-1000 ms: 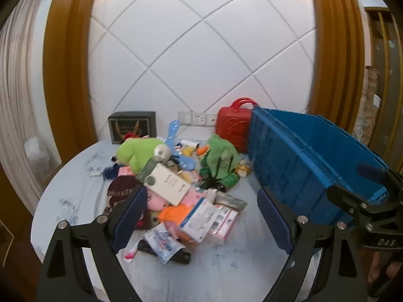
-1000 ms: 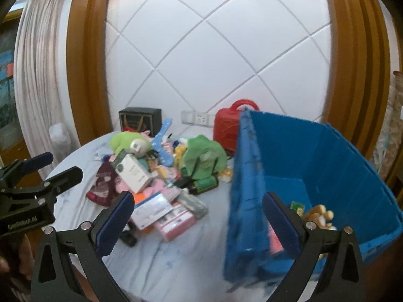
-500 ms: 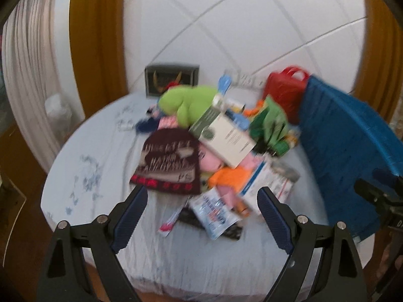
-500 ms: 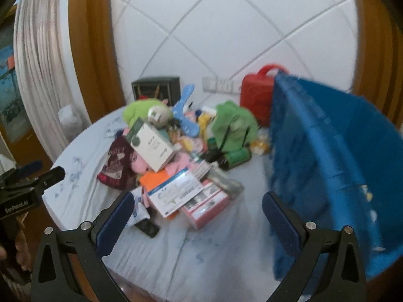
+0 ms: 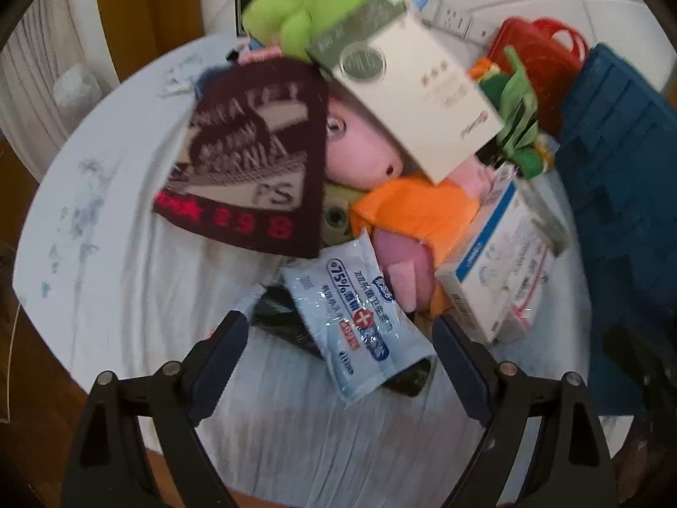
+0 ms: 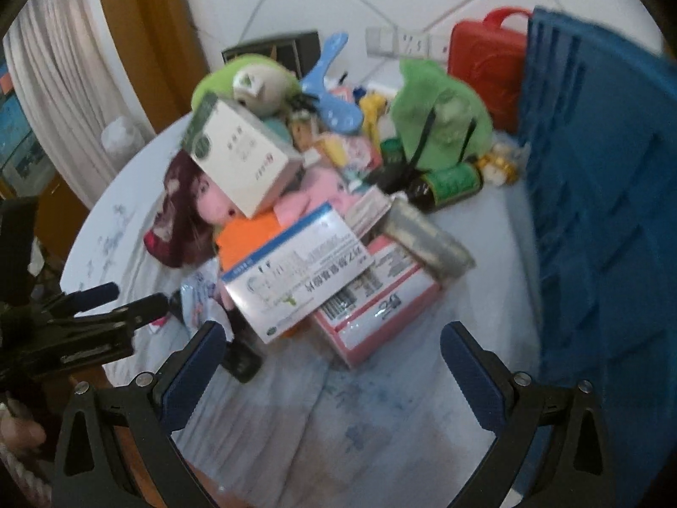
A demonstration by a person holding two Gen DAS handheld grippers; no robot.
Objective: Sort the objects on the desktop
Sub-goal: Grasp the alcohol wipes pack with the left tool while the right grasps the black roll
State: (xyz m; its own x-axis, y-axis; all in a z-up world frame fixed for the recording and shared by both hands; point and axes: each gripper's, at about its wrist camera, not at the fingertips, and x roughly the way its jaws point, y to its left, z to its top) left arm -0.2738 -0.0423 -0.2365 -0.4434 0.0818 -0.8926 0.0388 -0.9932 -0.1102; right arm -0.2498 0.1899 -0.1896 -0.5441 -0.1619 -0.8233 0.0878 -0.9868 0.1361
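Note:
A heap of objects lies on a round white table. My left gripper is open, its fingers either side of a pale blue wipes packet that lies over a black object; nothing is between the pads. Behind are a dark red knit hat, a pink doll, a white box and an orange cloth. My right gripper is open above bare tablecloth, just short of a white-and-blue medicine box and a pink box. The left gripper shows at the left of the right wrist view.
A tall blue crate stands at the right, close to the heap. A red case, green plush toys, a dark bottle and a grey tube lie further back. The table's front edge is near both grippers.
Both grippers have dropped and tilted down toward the heap, which now looms much larger. The left one has come over the wipes packet. Both have stayed open.

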